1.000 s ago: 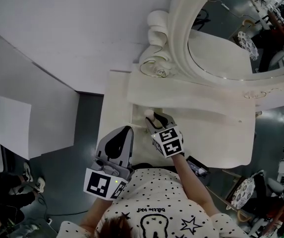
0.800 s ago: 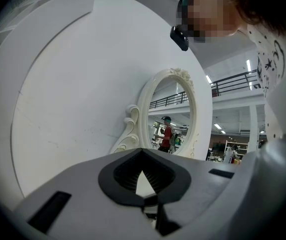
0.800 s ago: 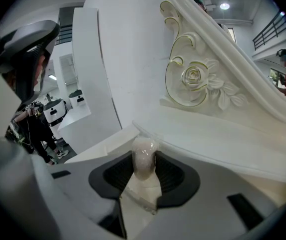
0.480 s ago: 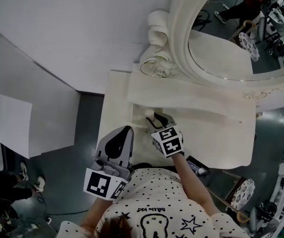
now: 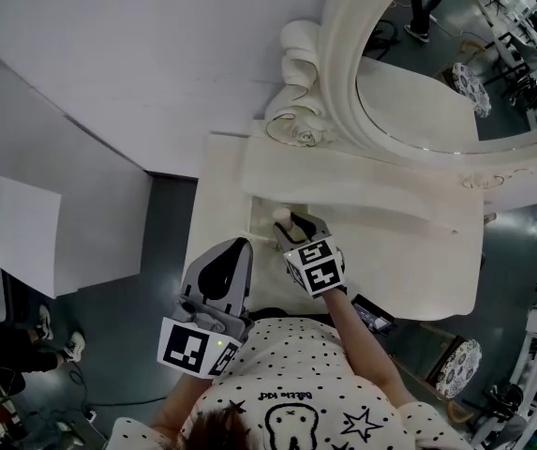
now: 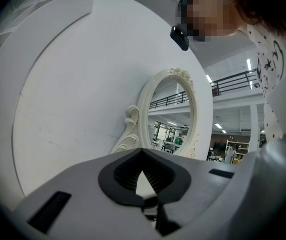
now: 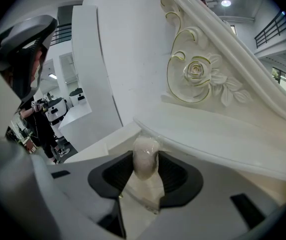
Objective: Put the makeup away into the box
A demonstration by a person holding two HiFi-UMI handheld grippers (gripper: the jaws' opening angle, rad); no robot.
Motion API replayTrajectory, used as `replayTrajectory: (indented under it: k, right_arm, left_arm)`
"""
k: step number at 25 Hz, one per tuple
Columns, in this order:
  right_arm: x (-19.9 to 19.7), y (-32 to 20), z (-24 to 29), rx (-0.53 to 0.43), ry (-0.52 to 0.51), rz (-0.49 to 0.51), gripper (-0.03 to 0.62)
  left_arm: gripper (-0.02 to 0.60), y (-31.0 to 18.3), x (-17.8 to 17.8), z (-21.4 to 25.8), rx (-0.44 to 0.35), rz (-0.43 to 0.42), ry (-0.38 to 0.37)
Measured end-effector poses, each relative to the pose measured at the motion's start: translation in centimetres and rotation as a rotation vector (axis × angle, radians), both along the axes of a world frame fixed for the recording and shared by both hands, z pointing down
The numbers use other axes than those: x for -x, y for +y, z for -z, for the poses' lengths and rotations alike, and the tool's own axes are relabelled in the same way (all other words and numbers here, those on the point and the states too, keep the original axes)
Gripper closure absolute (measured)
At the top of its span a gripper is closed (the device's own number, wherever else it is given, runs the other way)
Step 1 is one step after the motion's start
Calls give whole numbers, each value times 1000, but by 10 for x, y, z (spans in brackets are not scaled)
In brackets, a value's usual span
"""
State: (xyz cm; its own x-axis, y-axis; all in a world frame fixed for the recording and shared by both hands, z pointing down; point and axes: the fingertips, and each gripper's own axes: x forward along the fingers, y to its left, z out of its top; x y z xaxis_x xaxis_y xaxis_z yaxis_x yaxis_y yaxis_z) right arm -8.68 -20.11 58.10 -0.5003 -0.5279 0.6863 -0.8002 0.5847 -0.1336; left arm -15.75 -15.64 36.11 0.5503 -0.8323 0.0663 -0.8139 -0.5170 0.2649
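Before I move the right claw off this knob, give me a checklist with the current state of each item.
1. Knob between the right claw's jaws: ok, it stands between them.
2. Right claw letting go: ok, its jaws have just been opening and the pads seem off the knob.
3. Left claw empty: ok, jaws together, nothing between.
4. Makeup in sight: not ok, none shows in any view.
5. Box in sight: not ok, none shows.
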Motion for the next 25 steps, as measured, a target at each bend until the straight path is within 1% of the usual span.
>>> replayTrajectory:
  k: [10, 14, 24, 25]
  right_arm:
    - [3, 3, 0, -16, 18, 11, 401]
    - [3, 1, 6, -35, 8, -3, 401]
    - [0, 2, 8, -34, 4, -4, 402]
    - [-1, 2, 9, -40, 4, -11, 411]
  left_arm:
    - [586, 2, 1, 0, 5, 6, 5]
    - [586, 2, 0, 0, 4, 4, 4]
    - [586, 4, -4, 0, 8, -6, 3]
    - [586, 5, -4, 0, 8, -7, 3]
